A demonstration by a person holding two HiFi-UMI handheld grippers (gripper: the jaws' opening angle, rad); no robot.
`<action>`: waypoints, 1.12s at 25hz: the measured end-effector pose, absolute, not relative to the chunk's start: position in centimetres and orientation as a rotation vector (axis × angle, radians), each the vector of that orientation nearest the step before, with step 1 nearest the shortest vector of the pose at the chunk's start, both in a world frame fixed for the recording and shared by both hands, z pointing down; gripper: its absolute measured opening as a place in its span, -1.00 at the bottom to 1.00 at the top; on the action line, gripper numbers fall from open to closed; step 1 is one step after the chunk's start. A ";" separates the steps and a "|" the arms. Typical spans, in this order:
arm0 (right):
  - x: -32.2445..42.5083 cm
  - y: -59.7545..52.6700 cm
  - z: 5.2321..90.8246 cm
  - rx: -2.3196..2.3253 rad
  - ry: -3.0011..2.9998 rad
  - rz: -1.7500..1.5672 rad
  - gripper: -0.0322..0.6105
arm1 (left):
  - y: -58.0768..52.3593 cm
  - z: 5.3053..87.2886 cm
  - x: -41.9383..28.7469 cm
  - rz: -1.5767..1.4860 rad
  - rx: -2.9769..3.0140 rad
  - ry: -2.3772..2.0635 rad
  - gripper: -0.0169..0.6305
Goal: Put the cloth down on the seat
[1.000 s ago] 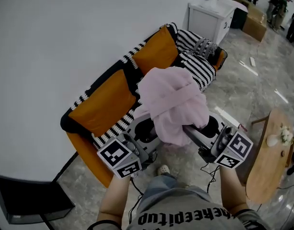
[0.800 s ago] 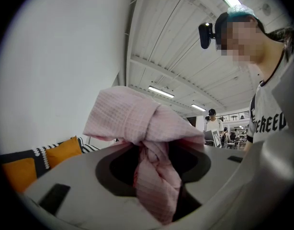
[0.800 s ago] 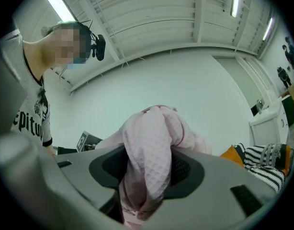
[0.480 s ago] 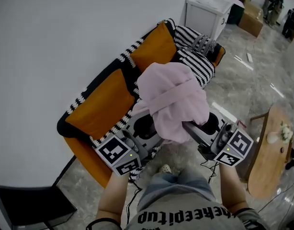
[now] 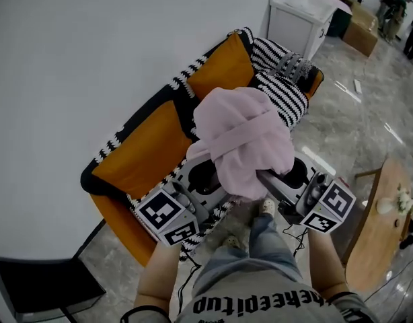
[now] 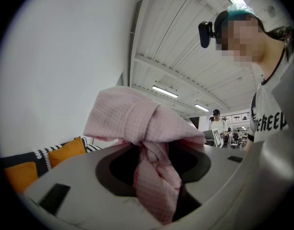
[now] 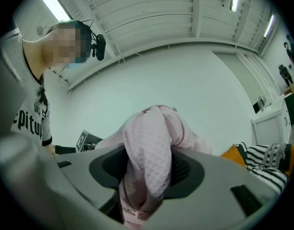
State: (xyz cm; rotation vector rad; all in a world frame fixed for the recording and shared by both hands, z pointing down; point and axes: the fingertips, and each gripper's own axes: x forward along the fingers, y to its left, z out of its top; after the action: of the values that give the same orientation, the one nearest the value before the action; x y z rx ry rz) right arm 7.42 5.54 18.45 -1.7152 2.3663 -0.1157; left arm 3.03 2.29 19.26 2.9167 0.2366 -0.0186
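- Orange sofa (image 5: 153, 147) with striped seat (image 5: 284, 96), seen whole only in the head view.
- Pink cloth (image 5: 243, 136), bunched and held aloft off the seat.
- Left gripper (image 6: 154, 176) and right gripper (image 7: 144, 176), fingers each pinching a cloth fold, plain only in the gripper views.

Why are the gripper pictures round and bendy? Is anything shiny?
Left gripper view and right gripper view: wide lenses give black corners and curved ceiling beams; the pink cloth looks sharp. Head view: bright streaks glare on the polished floor.
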 end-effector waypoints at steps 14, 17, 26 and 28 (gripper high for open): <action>14.2 -2.4 18.2 -1.545 2.536 -0.165 -0.27 | -4.6 19.1 9.5 -0.007 2.975 -0.104 -0.26; 15.6 -3.8 18.0 -1.507 2.565 -0.165 -0.27 | -5.8 18.8 10.8 -0.011 2.986 -0.195 -0.26; 18.8 -6.9 17.9 -1.404 2.685 -0.128 -0.27 | -8.3 18.7 13.9 0.021 2.980 -0.430 -0.29; 19.3 -7.4 18.0 -1.375 2.706 -0.128 -0.27 | -8.7 18.8 14.4 0.023 2.970 -0.474 -0.30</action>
State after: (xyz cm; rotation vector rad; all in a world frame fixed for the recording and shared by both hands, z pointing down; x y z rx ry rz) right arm 19.30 -7.43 17.96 -1.3750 2.7057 -0.1277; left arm 14.44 -8.65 18.79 2.9702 -0.4738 0.0232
